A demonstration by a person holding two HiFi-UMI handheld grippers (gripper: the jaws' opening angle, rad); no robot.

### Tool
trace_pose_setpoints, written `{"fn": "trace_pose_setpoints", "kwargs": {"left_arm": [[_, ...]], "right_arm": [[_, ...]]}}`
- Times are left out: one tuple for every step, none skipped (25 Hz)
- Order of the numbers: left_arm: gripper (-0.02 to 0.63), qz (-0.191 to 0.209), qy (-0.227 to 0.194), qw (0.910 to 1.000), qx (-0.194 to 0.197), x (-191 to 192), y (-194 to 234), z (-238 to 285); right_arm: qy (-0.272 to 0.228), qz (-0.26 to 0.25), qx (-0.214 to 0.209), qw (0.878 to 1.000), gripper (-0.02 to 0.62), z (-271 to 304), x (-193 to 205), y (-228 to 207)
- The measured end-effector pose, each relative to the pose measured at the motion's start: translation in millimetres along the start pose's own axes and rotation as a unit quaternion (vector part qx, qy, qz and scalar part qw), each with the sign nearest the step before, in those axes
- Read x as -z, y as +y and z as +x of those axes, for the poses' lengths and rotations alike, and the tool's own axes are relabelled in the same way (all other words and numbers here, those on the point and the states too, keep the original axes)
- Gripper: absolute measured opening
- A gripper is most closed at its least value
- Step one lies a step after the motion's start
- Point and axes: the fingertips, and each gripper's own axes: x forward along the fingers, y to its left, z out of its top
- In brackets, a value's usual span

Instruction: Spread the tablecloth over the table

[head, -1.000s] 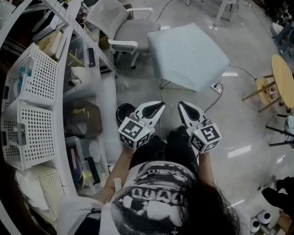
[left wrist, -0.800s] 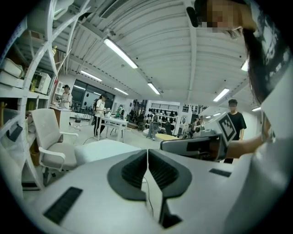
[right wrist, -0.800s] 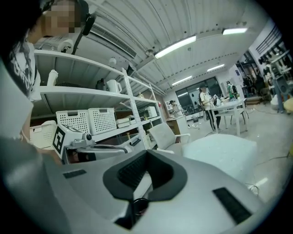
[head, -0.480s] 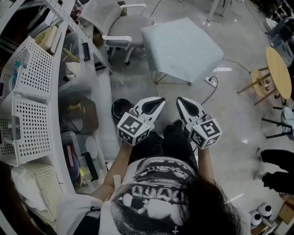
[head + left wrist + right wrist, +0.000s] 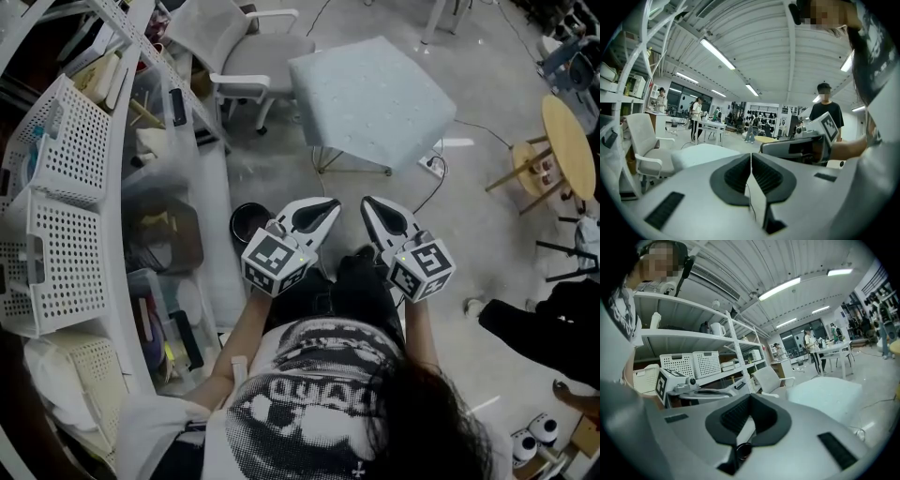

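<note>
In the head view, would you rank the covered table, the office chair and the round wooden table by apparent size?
1. covered table
2. office chair, cropped at top
3. round wooden table, cropped at right edge

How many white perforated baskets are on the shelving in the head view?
3, all on the white shelving at the left: upper basket, middle basket, lower basket below it. More may be hidden deeper in the shelves.
</note>
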Motion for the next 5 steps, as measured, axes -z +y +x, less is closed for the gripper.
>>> {"fn": "trace_pose_setpoints", "kwargs": {"left_arm": [[0.018,0.0,0.0,1.0,0.0,0.4,0.2,-0.5],[0.018,0.0,0.001,1.0,0.0,0.9,0.3,-1.1],[0.018,0.0,0.001,1.0,0.0,1.5,0.3,-1.6],[0.018,0.0,0.002,1.0,0.0,2.1,0.3,-2.0],[0.018,0.0,0.003,1.0,-0.001,2.7,0.2,-2.5]], "right_arm": [[0.0,0.0,-0.001,1.0,-0.005,0.5,0.1,0.7],[0.001,0.0,-0.001,1.0,-0.005,0.9,0.3,1.5],[0.001,0.0,-0.002,1.0,-0.005,1.2,0.6,2.2],[0.002,0.0,-0.003,1.0,-0.005,1.5,0.8,3.0],[0.002,0.0,-0.004,1.0,-0.005,1.7,1.1,3.7]]}}
